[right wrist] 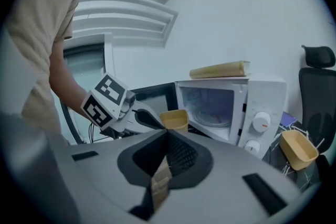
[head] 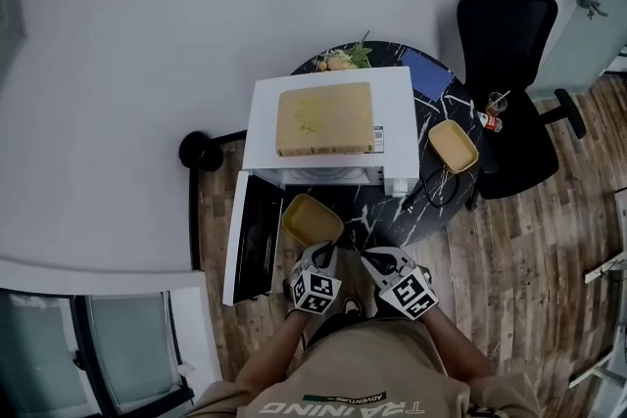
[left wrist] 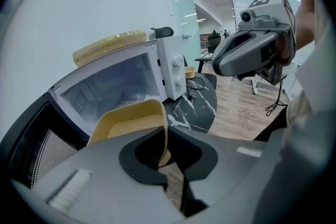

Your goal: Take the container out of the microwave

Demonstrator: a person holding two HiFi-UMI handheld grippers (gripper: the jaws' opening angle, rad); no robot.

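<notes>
A yellow open container [head: 312, 218] hangs in front of the white microwave [head: 392, 113], just outside its open cavity. My left gripper [head: 318, 252] is shut on the container's near wall. In the left gripper view that wall [left wrist: 157, 118] runs down between the closed jaws of the left gripper [left wrist: 163, 140]. My right gripper [head: 378, 257] sits just right of it, shut and empty. In the right gripper view its jaws meet at the tip of the right gripper [right wrist: 167, 132], with the container [right wrist: 174, 119] and the microwave cavity [right wrist: 215, 105] beyond.
The microwave door [head: 257, 240] stands swung open to the left. A tan flat slab [head: 325, 117] lies on top of the microwave. A second yellow container [head: 453, 145] rests on the black marble table [head: 392, 210], near a cable. A black office chair [head: 509, 64] stands at the right.
</notes>
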